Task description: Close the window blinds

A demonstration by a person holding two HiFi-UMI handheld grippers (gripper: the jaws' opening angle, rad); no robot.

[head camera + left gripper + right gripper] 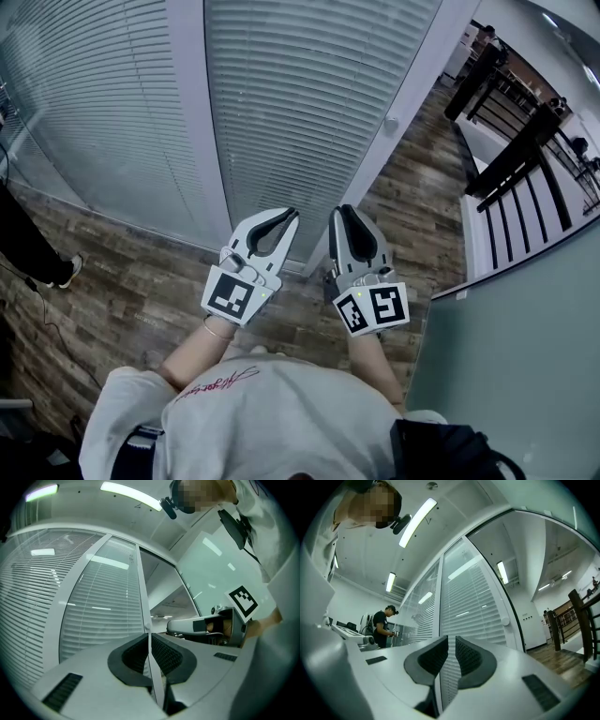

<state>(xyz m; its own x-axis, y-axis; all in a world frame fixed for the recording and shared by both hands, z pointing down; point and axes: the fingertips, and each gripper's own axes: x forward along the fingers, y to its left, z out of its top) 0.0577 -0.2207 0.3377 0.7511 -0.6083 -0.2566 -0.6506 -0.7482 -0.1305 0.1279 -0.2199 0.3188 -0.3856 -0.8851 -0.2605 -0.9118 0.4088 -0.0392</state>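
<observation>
Indoor light is reading even and cool, with a greenish cast lying over all three views. Ceiling strips (133,495) are blazing pure white in the left gripper view, and more are burning out overhead in the right gripper view. Pale glare streaks are sitting on the blinds (42,552) and the panel (206,569). In the head view the floor (141,281) is showing only faint, soft shadows and darkening toward the lower left. Fisheye is bending the frame (497,588) hard, and corners are going black in both gripper views. Foreground closest to the lens is going soft, while the distance is reading fairly sharp.
</observation>
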